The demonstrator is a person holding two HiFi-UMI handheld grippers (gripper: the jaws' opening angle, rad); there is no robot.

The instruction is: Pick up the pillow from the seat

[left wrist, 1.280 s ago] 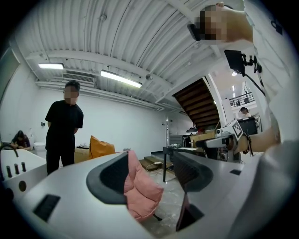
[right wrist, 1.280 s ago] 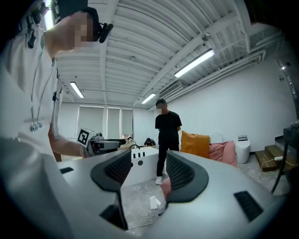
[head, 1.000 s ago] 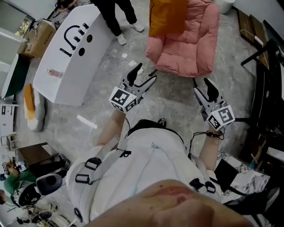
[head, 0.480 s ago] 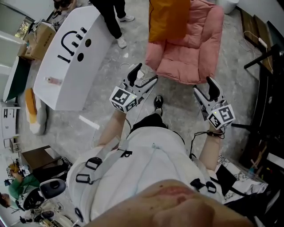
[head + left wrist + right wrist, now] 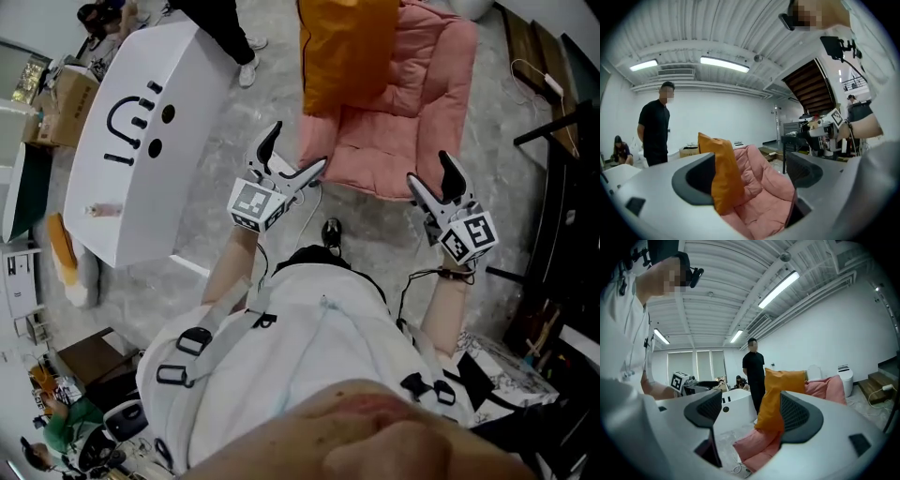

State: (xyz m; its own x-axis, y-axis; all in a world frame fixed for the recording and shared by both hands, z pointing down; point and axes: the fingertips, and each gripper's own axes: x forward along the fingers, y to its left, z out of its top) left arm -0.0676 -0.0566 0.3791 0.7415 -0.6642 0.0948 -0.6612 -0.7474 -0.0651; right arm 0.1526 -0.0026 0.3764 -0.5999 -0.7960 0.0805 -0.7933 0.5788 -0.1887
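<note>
Head view: high up, aimed steeply down over the wearer's torso point(image 5: 300, 356), with the chair point(image 5: 412, 112) at the top edge. Left gripper view: low, level, close to the chair front, left of it. Right gripper view: same, right of it. All three share chair and pillow point(image 5: 342, 52).

You advanced the left tongs point(image 5: 297, 150) and right tongs point(image 5: 427, 171) toward the seat's point(image 5: 412, 112) front edge. Both jaws have just been opening, with nothing between them.

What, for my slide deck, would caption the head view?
Left gripper and right gripper, empty jaws just opened wider, point at the orange pillow on the pink seat.
</note>
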